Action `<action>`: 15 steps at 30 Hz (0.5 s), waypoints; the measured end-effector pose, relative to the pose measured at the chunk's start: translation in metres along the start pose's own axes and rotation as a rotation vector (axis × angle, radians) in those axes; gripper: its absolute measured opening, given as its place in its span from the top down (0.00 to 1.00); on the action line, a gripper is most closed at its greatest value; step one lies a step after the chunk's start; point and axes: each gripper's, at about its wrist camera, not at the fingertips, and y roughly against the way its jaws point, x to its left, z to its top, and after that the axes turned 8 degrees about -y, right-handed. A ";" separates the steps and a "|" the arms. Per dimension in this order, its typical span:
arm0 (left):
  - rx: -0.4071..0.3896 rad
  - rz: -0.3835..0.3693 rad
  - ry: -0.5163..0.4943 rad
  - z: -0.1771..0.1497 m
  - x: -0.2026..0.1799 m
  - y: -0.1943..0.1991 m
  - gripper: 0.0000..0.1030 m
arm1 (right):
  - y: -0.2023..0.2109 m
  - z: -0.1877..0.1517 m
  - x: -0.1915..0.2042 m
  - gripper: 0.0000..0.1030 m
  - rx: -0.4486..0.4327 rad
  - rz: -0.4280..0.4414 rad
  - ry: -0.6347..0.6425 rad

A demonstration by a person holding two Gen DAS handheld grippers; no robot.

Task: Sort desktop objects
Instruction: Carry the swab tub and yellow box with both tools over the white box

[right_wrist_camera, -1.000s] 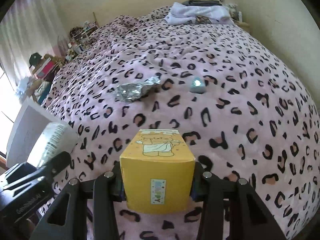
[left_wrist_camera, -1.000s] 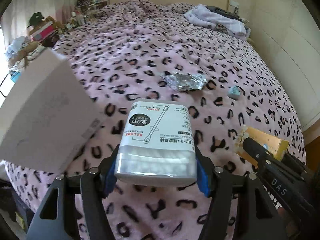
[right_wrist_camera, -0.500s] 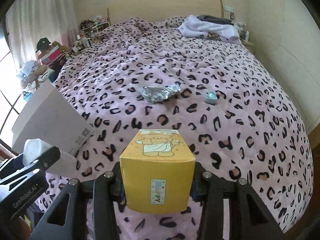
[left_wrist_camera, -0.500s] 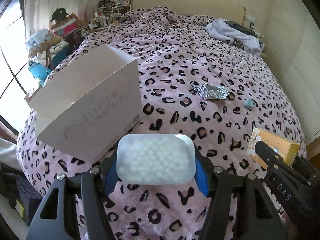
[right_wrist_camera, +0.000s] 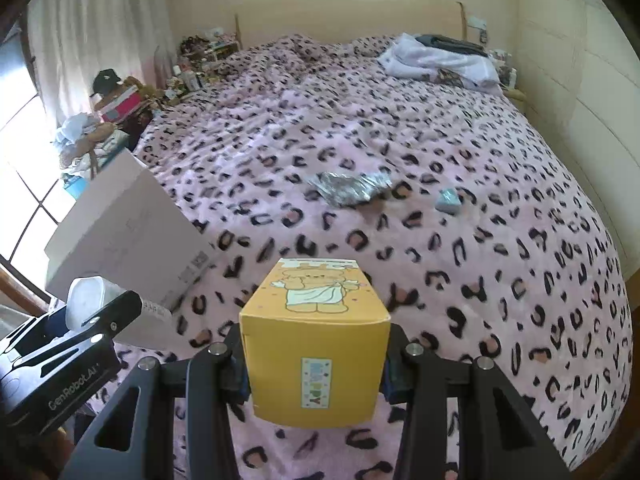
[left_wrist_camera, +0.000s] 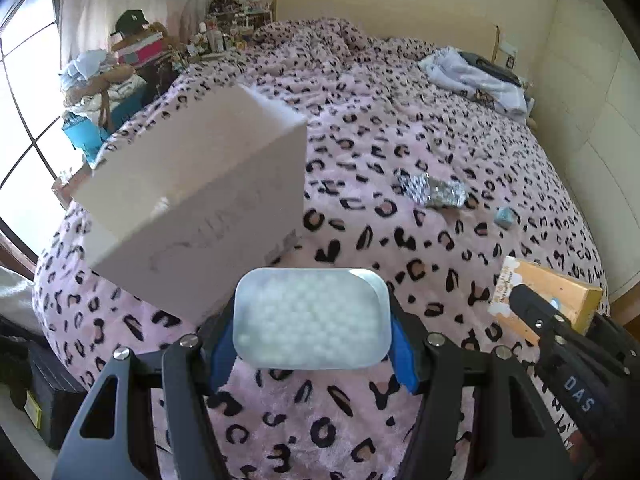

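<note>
My left gripper pinches a swab tub, clear end toward the camera, above the bed near the white box. My right gripper clamps a yellow carton over the leopard blanket. A foil wrapper and small blue packet lie beyond, apart.

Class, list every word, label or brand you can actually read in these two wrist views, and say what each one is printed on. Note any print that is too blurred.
"DAS": on the right gripper.
"GenRobot.AI": on the left gripper.
"HAPPY": sticker on the yellow box, running sideways.
White box: faint lettering, too blurred to read.
Barcode label on the white box: too small.
</note>
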 end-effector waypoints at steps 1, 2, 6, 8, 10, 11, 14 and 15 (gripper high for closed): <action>-0.008 0.007 0.005 0.003 0.004 0.005 0.38 | 0.002 0.003 0.006 0.56 -0.003 0.010 0.010; -0.016 0.015 0.011 0.006 0.009 0.011 0.38 | 0.003 0.006 0.012 0.56 -0.004 0.024 0.020; -0.038 0.033 0.044 0.017 0.030 0.031 0.38 | 0.008 0.021 0.036 0.56 -0.004 0.087 0.044; -0.050 0.047 0.066 0.023 0.043 0.041 0.38 | 0.012 0.031 0.053 0.56 -0.009 0.116 0.067; -0.062 0.055 0.087 0.028 0.056 0.050 0.38 | 0.015 0.040 0.069 0.56 -0.013 0.144 0.089; -0.068 0.059 0.098 0.031 0.064 0.054 0.38 | 0.017 0.044 0.077 0.56 -0.014 0.158 0.099; -0.082 0.069 0.122 0.036 0.082 0.063 0.38 | 0.020 0.054 0.101 0.56 -0.015 0.192 0.131; -0.087 0.074 0.129 0.038 0.088 0.066 0.38 | 0.020 0.058 0.111 0.56 -0.014 0.207 0.139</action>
